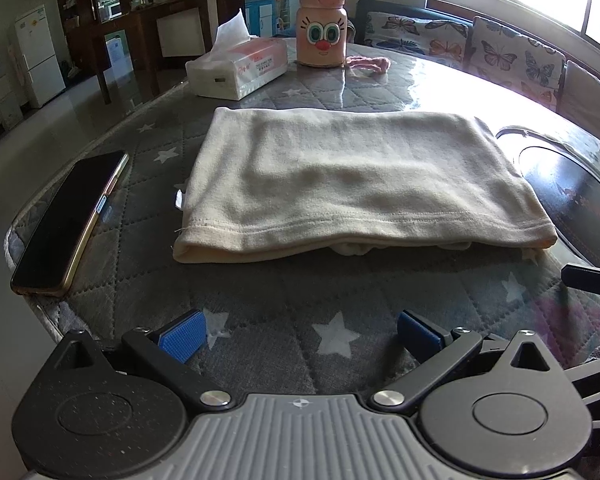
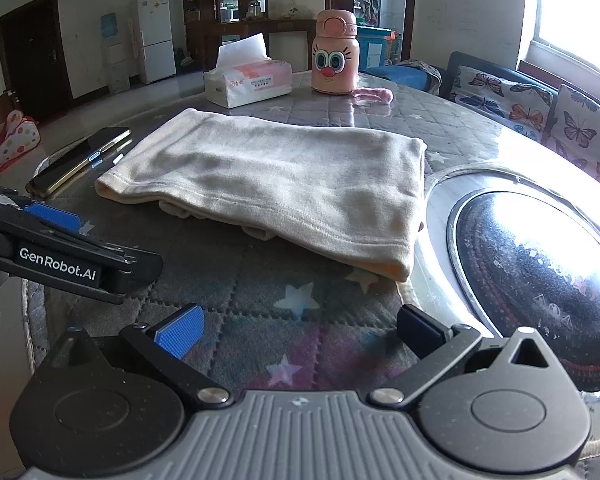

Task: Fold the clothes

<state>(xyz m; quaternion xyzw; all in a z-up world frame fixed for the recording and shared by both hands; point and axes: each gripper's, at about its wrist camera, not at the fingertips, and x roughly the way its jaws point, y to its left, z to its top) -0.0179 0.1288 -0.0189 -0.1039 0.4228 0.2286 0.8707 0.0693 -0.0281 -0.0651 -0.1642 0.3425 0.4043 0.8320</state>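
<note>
Right wrist view alone takes in the whole round domed glass lid (image 2: 540,264) set into the surface (image 2: 260,304), plus the left gripper (image 2: 56,220) from the side at the left edge; the left wrist view shows only the lid's dark edge and a sliver of the right gripper (image 1: 592,276). Between them lies the folded cream garment (image 1: 340,176), flat on the quilted star-patterned cover, just ahead of both grippers and untouched. Each gripper's blue-padded fingers stand wide apart, holding nothing. A phone (image 1: 68,220) lies left of the garment; a tissue box (image 1: 240,68) and a pink cartoon-faced bottle (image 1: 322,24) stand beyond it.
</note>
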